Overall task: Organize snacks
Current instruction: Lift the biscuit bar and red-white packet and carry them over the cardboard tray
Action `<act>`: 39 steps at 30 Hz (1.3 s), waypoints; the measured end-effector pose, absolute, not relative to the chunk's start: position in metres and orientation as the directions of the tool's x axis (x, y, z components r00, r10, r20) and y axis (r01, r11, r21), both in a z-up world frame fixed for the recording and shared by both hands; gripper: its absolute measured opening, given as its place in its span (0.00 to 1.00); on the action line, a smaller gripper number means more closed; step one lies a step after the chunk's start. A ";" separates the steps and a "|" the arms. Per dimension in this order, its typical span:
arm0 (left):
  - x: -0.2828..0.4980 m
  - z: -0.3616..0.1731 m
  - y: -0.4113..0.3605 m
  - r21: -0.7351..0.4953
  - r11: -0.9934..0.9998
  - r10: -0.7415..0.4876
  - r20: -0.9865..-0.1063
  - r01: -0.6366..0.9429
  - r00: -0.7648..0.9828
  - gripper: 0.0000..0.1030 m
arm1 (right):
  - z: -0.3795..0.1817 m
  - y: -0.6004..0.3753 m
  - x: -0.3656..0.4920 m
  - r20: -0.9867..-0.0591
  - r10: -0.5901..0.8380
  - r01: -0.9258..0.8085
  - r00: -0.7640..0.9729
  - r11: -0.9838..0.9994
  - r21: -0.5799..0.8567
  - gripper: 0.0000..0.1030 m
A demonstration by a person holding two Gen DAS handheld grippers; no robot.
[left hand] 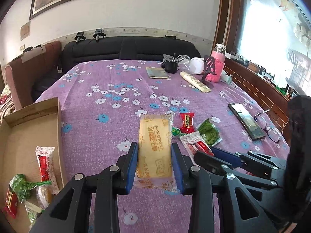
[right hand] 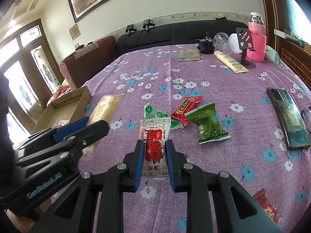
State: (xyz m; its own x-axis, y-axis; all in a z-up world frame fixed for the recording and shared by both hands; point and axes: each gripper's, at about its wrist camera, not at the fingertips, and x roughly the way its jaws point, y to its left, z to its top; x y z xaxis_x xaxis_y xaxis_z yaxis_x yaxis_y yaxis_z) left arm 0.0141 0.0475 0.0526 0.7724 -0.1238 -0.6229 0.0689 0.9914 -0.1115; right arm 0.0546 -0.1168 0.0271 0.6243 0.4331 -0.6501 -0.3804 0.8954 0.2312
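While the left gripper (left hand: 154, 163) is clamping the yellow biscuit pack (left hand: 155, 145), the right gripper (right hand: 154, 159) is pinching a red-and-white sachet (right hand: 154, 141); green packets (right hand: 209, 125) are lying beyond, a cardboard box (left hand: 59, 128) sitting leftward, a phone (right hand: 289, 116) lying rightward

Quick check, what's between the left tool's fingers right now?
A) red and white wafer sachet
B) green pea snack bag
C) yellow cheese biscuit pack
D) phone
C: in the left wrist view the left tool has its blue pads pressed on both sides of the yellow cheese biscuit pack; the red and white wafer sachet sits in the right tool instead.
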 end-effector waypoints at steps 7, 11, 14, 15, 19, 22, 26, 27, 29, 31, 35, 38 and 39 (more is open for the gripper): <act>-0.003 0.057 0.059 -0.142 0.988 -0.138 -0.617 0.063 0.775 0.34 | 0.031 -0.112 0.048 -0.641 0.450 -0.395 0.622 0.887 0.239 0.21; -0.015 0.062 0.072 -0.164 0.985 -0.141 -0.601 0.052 0.786 0.34 | 0.034 -0.104 0.040 -0.634 0.469 -0.421 0.615 0.875 0.239 0.21; -0.024 0.066 0.083 -0.176 0.984 -0.135 -0.591 0.037 0.795 0.34 | 0.037 -0.095 0.035 -0.634 0.489 -0.443 0.600 0.862 0.246 0.21; -0.028 0.067 0.088 -0.180 0.983 -0.132 -0.587 0.030 0.799 0.34 | 0.039 -0.091 0.034 -0.633 0.497 -0.451 0.594 0.857 0.249 0.21; -0.039 0.070 0.110 -0.203 0.979 -0.117 -0.573 -0.002 0.811 0.34 | 0.045 -0.071 0.028 -0.629 0.531 -0.492 0.568 0.831 0.258 0.21; -0.045 0.072 0.126 -0.215 0.976 -0.101 -0.565 -0.028 0.819 0.34 | 0.049 -0.056 0.023 -0.628 0.551 -0.519 0.549 0.814 0.261 0.21; -0.054 0.072 0.149 -0.235 0.970 -0.077 -0.555 -0.068 0.828 0.34 | 0.054 -0.035 0.018 -0.626 0.571 -0.553 0.531 0.793 0.255 0.21; -0.056 0.072 0.155 -0.240 0.968 -0.071 -0.555 -0.078 0.829 0.34 | 0.056 -0.029 0.016 -0.625 0.577 -0.561 0.526 0.787 0.254 0.21; -0.059 0.070 0.165 -0.249 0.963 -0.057 -0.554 -0.100 0.831 0.34 | 0.059 -0.022 0.015 -0.623 0.584 -0.575 0.520 0.779 0.251 0.21; -0.062 0.068 0.175 -0.257 0.959 -0.046 -0.555 -0.119 0.831 0.34 | 0.061 -0.014 0.013 -0.623 0.591 -0.588 0.512 0.770 0.247 0.21; -0.068 0.064 0.194 -0.267 0.951 -0.019 -0.557 -0.158 0.830 0.34 | 0.064 0.002 0.009 -0.623 0.603 -0.614 0.498 0.752 0.237 0.21; -0.071 0.061 0.205 -0.272 0.944 0.000 -0.560 -0.185 0.828 0.34 | 0.065 0.012 0.008 -0.625 0.610 -0.629 0.488 0.742 0.233 0.21; -0.072 0.059 0.209 -0.275 0.942 0.008 -0.562 -0.195 0.827 0.34 | 0.064 0.016 0.007 -0.626 0.611 -0.633 0.485 0.739 0.231 0.21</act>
State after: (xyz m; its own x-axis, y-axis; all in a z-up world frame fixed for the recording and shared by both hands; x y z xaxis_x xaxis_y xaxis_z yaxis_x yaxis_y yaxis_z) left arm -0.0716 0.2090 0.0590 0.8272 0.0076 -0.5618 -0.1951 0.9416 -0.2745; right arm 0.0073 0.0157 0.0645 0.4848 0.6113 -0.6256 -0.6330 0.7387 0.2313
